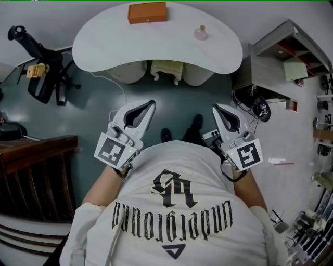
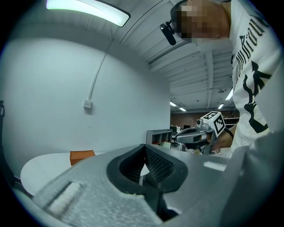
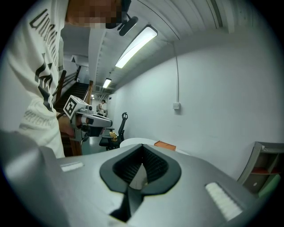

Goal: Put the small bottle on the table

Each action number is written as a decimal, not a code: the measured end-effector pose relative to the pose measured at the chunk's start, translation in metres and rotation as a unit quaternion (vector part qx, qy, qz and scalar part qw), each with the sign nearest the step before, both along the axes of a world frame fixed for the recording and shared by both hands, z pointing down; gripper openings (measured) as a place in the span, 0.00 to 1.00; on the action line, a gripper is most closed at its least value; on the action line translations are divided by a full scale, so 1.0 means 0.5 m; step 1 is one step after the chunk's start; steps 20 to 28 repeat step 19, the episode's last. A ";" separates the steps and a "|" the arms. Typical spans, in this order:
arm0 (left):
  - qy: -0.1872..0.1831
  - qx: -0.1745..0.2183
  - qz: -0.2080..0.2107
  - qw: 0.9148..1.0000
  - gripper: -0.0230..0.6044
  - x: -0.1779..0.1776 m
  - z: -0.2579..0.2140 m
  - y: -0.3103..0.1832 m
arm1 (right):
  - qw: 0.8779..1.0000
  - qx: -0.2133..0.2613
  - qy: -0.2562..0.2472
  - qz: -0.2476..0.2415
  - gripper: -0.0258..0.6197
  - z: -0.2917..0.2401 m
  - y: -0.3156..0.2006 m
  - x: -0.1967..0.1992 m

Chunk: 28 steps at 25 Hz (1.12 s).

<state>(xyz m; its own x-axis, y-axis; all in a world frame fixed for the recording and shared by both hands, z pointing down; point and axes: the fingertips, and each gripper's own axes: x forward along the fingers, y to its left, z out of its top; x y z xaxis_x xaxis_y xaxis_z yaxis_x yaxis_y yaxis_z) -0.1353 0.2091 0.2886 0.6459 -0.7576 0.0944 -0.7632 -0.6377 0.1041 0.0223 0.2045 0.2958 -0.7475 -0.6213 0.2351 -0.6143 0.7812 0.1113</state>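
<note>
A small pink bottle [image 1: 201, 33] stands upright on the white rounded table [image 1: 156, 49], far ahead of me, to the right of an orange box [image 1: 148, 12]. My left gripper [image 1: 150, 106] and right gripper [image 1: 216, 108] are held close to my chest, well short of the table. Both are shut, their tips touching with nothing between them. In the left gripper view the closed gripper [image 2: 145, 149] points over the table [image 2: 42, 167] toward the orange box [image 2: 82, 156]. In the right gripper view the closed gripper [image 3: 142, 149] points toward the box [image 3: 165, 145]. The bottle is hidden in both gripper views.
A black office chair [image 1: 44, 70] stands at the left, and a dark wooden railing [image 1: 36, 171] below it. A grey shelf unit [image 1: 283, 57] sits right of the table. A pale stool [image 1: 166, 70] is tucked under the table's near edge. Grey-green floor lies between me and the table.
</note>
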 end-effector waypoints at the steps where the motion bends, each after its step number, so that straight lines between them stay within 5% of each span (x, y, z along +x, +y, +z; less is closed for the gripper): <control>1: 0.001 0.001 0.000 1.000 0.05 -0.001 0.000 0.006 | 1.000 0.002 0.001 -0.001 0.04 -0.001 0.005 -0.002; 28: 0.001 0.002 0.012 1.000 0.05 0.015 -0.003 0.031 | 1.000 0.011 0.005 -0.001 0.04 -0.009 0.038 0.000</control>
